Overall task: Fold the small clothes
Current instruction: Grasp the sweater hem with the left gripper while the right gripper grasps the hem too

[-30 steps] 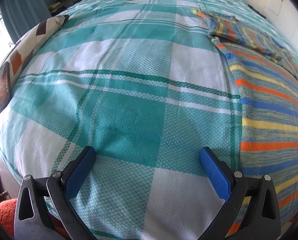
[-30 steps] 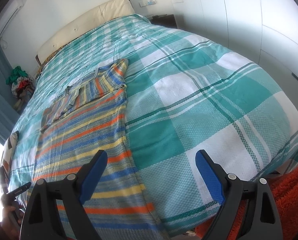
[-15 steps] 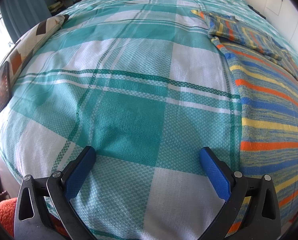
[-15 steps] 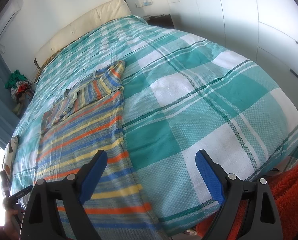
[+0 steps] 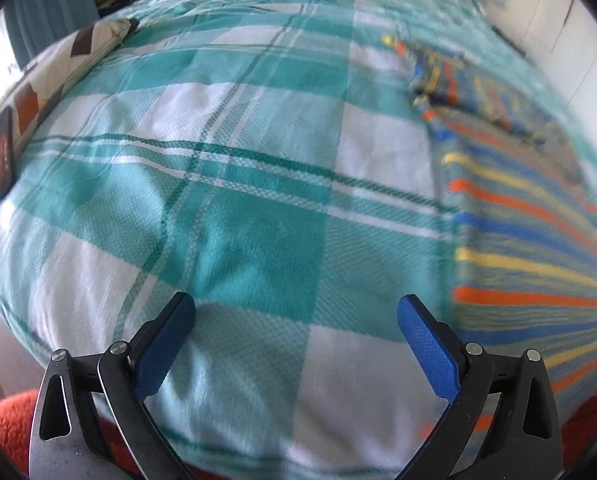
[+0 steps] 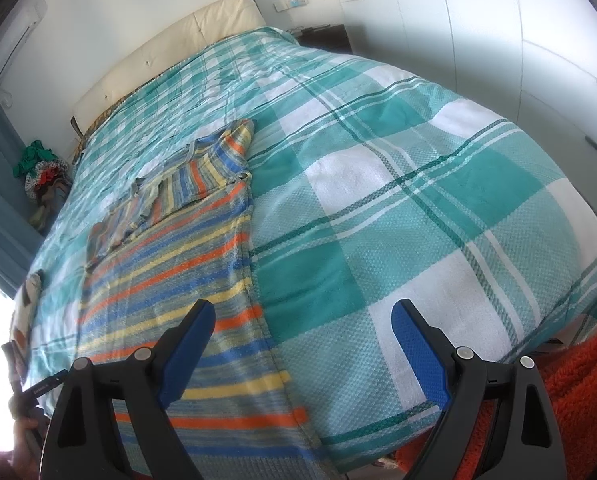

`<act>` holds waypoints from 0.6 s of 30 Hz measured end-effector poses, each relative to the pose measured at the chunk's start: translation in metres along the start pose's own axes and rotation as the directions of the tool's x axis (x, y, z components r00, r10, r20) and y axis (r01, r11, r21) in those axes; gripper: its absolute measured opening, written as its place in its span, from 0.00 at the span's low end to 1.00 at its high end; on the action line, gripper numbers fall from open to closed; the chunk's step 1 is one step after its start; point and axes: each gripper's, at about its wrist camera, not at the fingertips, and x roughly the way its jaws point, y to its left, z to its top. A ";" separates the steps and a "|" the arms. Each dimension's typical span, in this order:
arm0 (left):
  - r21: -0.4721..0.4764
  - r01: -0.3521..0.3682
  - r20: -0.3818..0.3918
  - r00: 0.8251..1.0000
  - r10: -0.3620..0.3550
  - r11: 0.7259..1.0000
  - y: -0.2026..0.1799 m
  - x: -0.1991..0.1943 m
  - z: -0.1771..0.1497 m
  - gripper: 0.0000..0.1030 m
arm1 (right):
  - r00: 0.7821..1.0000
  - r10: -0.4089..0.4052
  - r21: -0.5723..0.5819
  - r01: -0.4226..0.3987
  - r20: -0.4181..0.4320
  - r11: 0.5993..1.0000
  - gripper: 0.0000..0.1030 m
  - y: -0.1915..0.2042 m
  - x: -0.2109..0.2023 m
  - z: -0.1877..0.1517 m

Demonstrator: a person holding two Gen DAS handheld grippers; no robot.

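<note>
A striped knit garment (image 6: 170,280) in blue, orange and yellow lies flat on the bed, its sleeves folded across near the far end. It also shows at the right of the left wrist view (image 5: 530,248). My left gripper (image 5: 296,332) is open and empty above the bedspread, left of the garment. My right gripper (image 6: 302,340) is open and empty above the garment's right edge near the foot of the bed.
The bed (image 6: 418,184) has a teal and white checked cover. A patterned pillow (image 5: 54,76) lies at its left edge. An orange rug (image 6: 570,392) lies on the floor. White wardrobe doors (image 6: 518,28) stand to the right. A pile of clothes (image 6: 38,168) sits by the curtain.
Both grippers have pulled back and risen a little from the bed; the left view is blurred with motion. Both stay open and empty.
</note>
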 end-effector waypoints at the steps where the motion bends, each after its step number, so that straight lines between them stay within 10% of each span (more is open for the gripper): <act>1: -0.023 0.074 -0.002 0.997 -0.074 0.997 0.004 -0.011 -0.002 0.98 | 1.000 0.020 0.008 -0.020 0.005 1.000 0.87 -0.005 -0.007 0.009; 6: 0.031 0.264 -0.146 0.955 -0.257 0.964 -0.013 -0.029 -0.036 0.98 | 0.973 0.068 0.020 -0.066 -0.221 0.998 0.87 -0.029 -0.013 0.036; 12: 0.199 0.246 -0.280 0.942 -0.186 0.949 -0.069 -0.014 -0.077 0.81 | 0.808 0.138 -0.001 -0.169 -0.572 0.986 0.86 -0.014 0.018 -0.028; 14: 0.227 0.216 -0.296 0.944 -0.144 0.949 -0.079 -0.005 -0.084 0.74 | 0.804 0.114 -0.042 -0.170 -0.584 0.985 0.86 -0.005 0.028 -0.040; 16: 0.239 0.212 -0.318 0.939 -0.130 0.948 -0.087 0.001 -0.087 0.57 | 0.802 0.084 -0.083 -0.164 -0.592 0.983 0.77 0.004 0.044 -0.046; 18: 0.258 0.210 -0.347 0.931 -0.112 0.943 -0.093 0.008 -0.088 0.22 | 0.733 0.067 -0.111 -0.192 -0.677 0.975 0.47 0.013 0.065 -0.060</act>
